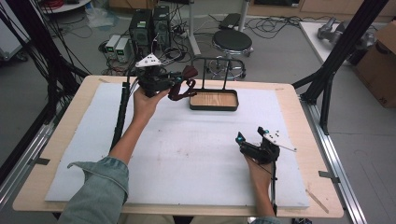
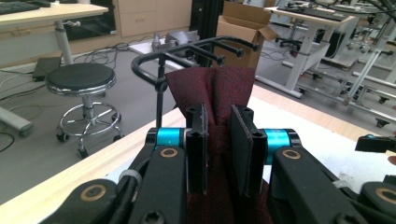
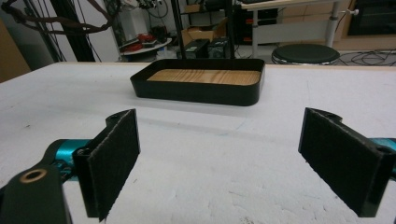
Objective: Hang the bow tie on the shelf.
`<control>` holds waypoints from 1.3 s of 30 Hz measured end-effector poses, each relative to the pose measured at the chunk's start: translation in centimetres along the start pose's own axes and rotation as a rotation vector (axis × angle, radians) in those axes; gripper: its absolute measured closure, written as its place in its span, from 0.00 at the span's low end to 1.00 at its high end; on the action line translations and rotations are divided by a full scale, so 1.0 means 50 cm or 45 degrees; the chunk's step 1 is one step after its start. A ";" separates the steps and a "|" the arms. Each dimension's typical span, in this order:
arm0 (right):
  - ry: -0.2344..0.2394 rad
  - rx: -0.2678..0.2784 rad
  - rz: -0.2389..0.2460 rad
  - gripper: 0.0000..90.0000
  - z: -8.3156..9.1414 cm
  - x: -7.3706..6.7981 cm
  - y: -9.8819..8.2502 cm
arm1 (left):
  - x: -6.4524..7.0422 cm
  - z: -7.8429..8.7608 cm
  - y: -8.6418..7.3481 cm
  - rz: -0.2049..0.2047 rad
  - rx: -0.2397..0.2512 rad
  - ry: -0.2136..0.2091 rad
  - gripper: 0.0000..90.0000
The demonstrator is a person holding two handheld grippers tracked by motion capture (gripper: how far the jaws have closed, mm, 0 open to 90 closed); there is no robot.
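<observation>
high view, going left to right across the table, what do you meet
left gripper shut on the dark red cloth → black tray with wooden floor, with its black rack rising behind → right gripper, jaws open above the white mat

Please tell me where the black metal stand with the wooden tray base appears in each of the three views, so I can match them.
High view: black metal stand with wooden tray base, upper centre, right of the left gripper holding dark red cloth.
Left gripper view: its hooked top bar rises behind the cloth.
Right gripper view: its tray, upper centre, beyond the open jaws.
Shared landmark: round black stool.
</observation>
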State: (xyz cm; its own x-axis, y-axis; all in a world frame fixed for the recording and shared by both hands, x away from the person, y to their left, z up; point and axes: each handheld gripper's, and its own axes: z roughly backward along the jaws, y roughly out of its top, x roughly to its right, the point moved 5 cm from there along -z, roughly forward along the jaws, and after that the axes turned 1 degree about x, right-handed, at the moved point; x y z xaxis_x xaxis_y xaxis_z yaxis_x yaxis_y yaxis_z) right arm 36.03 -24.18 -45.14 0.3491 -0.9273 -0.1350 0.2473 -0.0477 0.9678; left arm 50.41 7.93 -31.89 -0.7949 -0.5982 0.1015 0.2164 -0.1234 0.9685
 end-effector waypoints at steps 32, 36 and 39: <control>0.029 0.005 -0.030 0.13 -0.003 0.003 0.000 | -0.054 -0.098 0.057 0.062 0.079 0.034 0.85; 0.030 0.006 -0.022 0.13 -0.003 0.003 0.000 | -0.070 -0.101 0.053 0.098 0.076 0.052 0.85; 0.032 0.004 -0.028 0.13 -0.002 0.003 0.000 | -0.077 -0.102 0.048 0.094 0.065 0.085 0.84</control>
State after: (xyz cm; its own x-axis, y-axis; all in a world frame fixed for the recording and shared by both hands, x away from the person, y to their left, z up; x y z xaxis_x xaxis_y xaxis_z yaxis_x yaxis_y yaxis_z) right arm 36.19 -24.28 -45.20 0.3660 -0.9165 -0.1616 0.2526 -0.0693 0.9651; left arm 56.88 5.89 -31.11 -0.7379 -0.6558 0.1595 0.2428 -0.0375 0.9693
